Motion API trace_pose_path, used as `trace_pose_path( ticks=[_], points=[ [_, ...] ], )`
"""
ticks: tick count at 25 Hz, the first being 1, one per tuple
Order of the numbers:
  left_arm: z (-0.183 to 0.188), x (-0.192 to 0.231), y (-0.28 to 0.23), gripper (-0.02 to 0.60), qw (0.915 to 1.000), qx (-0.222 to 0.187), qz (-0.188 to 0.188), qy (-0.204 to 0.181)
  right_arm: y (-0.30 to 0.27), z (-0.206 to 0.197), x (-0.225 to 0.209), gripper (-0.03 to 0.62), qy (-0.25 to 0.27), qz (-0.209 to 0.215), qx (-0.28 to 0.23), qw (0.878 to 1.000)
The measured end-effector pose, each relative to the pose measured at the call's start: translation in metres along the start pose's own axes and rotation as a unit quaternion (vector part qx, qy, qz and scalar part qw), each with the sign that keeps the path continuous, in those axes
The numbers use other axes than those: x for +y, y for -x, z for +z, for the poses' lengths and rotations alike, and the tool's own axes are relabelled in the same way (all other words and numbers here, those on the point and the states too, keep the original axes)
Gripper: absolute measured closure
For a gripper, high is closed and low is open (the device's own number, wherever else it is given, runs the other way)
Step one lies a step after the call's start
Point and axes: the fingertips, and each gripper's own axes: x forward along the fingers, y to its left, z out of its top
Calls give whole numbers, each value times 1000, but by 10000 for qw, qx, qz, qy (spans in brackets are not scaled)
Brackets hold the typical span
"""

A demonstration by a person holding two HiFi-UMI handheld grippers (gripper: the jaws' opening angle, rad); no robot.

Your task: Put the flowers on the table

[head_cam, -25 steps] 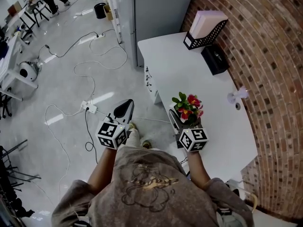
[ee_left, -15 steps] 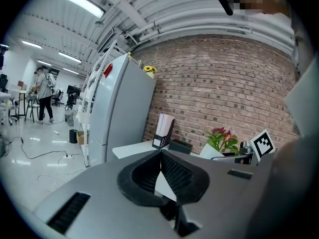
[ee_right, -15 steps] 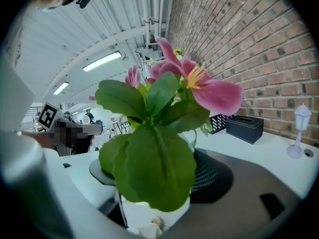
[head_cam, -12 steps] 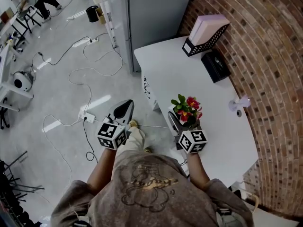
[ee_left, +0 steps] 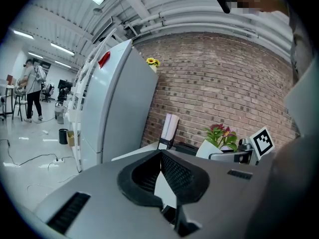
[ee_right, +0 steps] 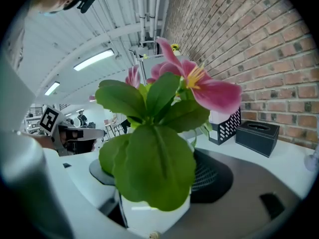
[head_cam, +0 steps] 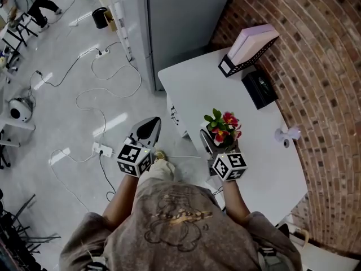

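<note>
Brick wall (head_cam: 316, 83) ran beyond the R fingers and off to their right. A tall white fridge (ee_left: 114, 98) stood ahead of the L fingers. White table (head_cam: 203, 89) stretched out ahead of and under the R fingers. At its far end, well past the fingertips, sat a black perforated file holder (head_cam: 245, 44) w/ pale folders. A black tissue box (head_cam: 259, 86) lay nearer, ahead-right of them.

Flowers (ee_right: 164, 133): small potted plant w/ pink-red blooms showing yellow centres and broad green leaves, in a white pot (ee_right: 149, 213). It was upright, wedged btw the R fingers over the table's near edge; couldn't tell if the pot base touched the top.

R gripper (ee_right: 154, 183) pinched the pot, one ribbed pad each side. L gripper (ee_left: 162, 168) was over the floor left of the table, fingers pressed together at the tips w/ nothing btw them.
</note>
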Motion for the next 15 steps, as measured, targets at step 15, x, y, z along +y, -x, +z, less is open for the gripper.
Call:
trace_pose_path(
  ticks=[15],
  points=[
    [32, 41, -77, 560, 9969, 201, -759, -16, -63, 38, -15, 229, -72, -619, -206, 9978]
  ],
)
